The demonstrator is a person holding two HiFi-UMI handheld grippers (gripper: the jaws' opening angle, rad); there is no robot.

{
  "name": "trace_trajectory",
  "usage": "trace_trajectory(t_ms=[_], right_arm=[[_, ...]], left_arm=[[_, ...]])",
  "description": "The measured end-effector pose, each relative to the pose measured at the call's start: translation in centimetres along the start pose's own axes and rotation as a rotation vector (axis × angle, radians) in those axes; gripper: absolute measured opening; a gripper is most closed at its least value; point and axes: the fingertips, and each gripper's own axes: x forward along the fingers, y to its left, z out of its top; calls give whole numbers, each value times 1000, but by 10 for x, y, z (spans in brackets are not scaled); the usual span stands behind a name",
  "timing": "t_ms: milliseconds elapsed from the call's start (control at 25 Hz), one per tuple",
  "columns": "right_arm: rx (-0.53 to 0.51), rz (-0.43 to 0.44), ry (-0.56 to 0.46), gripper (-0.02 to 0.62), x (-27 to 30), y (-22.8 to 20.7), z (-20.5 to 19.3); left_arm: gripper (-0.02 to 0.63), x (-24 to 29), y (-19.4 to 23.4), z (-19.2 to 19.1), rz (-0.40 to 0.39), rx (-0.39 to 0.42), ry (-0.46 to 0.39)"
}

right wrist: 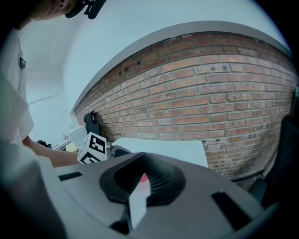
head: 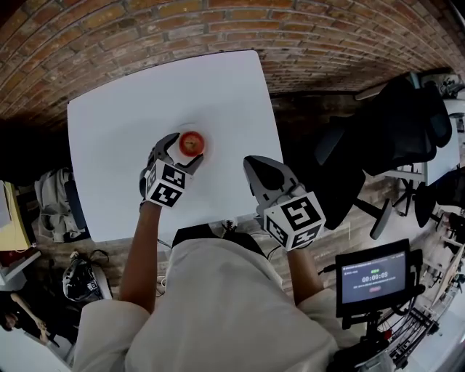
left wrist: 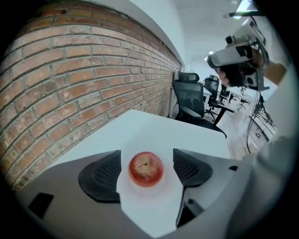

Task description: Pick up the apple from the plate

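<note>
A red apple (head: 191, 143) sits on a small white plate (head: 204, 136) near the middle of the white table (head: 131, 109). My left gripper (head: 187, 150) reaches down around it. In the left gripper view the apple (left wrist: 146, 169) lies between the two black pads (left wrist: 100, 176), with a gap on each side, so the jaws stand open. The plate (left wrist: 156, 190) shows as a pale rim under the fruit. My right gripper (head: 252, 163) hovers at the table's right front edge with its jaws together and nothing held; its own view shows the tips (right wrist: 138, 161) meeting.
A brick wall (head: 218, 22) runs behind the table. Black office chairs (head: 392, 138) stand to the right, and a screen on a stand (head: 374, 280) is at the lower right. Bags (head: 51, 200) lie on the floor at the left.
</note>
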Motion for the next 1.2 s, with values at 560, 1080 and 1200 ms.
trace_trajectory(t_ms=[560,1080,1200], right_arm=[[28,-14,41,2,5,-3,-13],[52,-35,60,2,4,-8,-24],[54,-36,61,2,5,-8,-25]], left_arm=[[385,34,5,-33,-50,-31,84],[417,57,-2,-51,-109,-19,152],[417,60,-2,-55,-102,13,172]])
